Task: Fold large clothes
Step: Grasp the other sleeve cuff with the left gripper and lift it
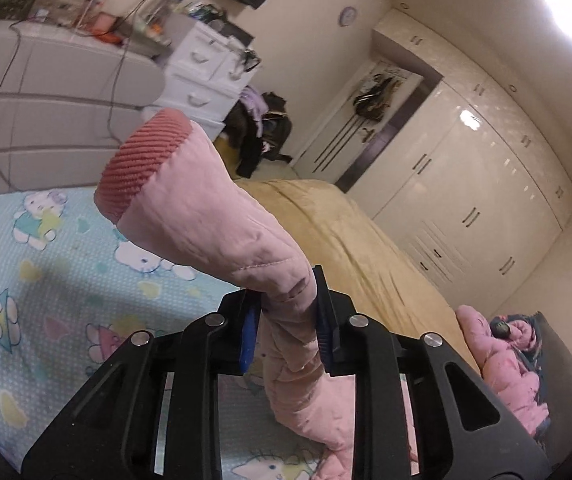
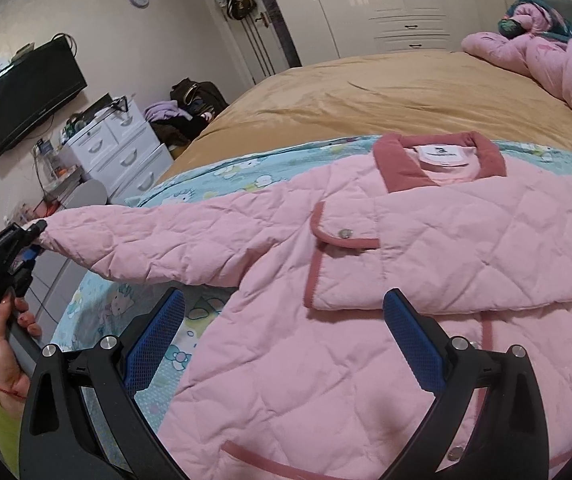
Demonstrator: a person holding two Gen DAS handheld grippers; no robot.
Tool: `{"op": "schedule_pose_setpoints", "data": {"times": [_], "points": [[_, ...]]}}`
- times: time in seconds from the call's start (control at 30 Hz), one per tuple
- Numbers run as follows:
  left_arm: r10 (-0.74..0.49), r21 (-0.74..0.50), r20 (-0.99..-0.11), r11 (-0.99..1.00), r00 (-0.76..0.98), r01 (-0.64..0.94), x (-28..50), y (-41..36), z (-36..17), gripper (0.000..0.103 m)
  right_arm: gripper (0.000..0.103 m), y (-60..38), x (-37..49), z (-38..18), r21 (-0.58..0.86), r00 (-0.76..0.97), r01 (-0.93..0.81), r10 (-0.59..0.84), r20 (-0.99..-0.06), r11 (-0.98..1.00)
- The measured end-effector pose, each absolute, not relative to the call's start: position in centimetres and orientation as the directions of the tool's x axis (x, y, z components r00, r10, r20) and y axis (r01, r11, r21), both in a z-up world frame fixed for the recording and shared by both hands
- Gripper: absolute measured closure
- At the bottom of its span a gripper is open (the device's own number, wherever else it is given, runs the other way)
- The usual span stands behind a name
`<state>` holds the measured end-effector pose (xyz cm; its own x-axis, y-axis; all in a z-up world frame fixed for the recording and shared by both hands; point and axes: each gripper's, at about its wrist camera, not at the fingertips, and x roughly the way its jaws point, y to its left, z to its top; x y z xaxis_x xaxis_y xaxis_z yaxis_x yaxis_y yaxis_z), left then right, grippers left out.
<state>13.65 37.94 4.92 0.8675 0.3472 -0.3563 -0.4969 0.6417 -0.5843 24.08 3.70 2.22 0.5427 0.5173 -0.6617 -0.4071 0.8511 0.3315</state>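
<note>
A pink quilted jacket (image 2: 426,240) with a dark pink collar lies front-up on a Hello Kitty sheet (image 2: 222,168) on the bed. Its right-hand half is folded inward over the chest. My left gripper (image 1: 286,312) is shut on the jacket's left sleeve (image 1: 206,216) near the ribbed dark pink cuff (image 1: 142,164) and holds it raised above the sheet (image 1: 38,264). In the right wrist view the left gripper (image 2: 34,236) holds that sleeve (image 2: 158,240) stretched out to the left. My right gripper (image 2: 286,320) is open and empty, just above the jacket's lower front.
A tan blanket (image 2: 366,96) covers the far part of the bed. A crumpled pink quilt (image 2: 546,64) lies at the far right corner. White drawers (image 2: 122,148), a wall TV (image 2: 26,96) and white wardrobes (image 2: 386,4) stand around the bed.
</note>
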Motion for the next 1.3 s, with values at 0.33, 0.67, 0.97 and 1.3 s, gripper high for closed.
{"op": "schedule_pose_setpoints", "data": {"times": [0.33,0.67,0.97,1.3], "points": [[0.323,-0.556,-0.293,0.708,0.9,-0.435,14.6,35.7,7.1,0.087,0.004,-0.5,24.4,2.0,0.365,0.575,-0.341,0.499,-0.648,0.866],[0.273,-0.517,-0.222,0.781,0.936,-0.35,15.8,30.6,9.5,0.087,0.004,-4.2,25.2,1.7,0.389,0.603,-0.283,0.478,-0.639,0.877],[0.172,-0.474,-0.164,0.85,0.971,-0.231,17.4,24.7,11.4,0.087,0.004,-7.2,25.8,2.0,0.414,0.625,-0.245,0.469,-0.623,0.877],[0.028,-0.418,-0.131,0.905,0.991,-0.081,19.3,18.2,12.5,0.087,0.004,-10.5,28.1,4.4,0.434,0.684,-0.237,0.466,-0.561,0.869]]}}
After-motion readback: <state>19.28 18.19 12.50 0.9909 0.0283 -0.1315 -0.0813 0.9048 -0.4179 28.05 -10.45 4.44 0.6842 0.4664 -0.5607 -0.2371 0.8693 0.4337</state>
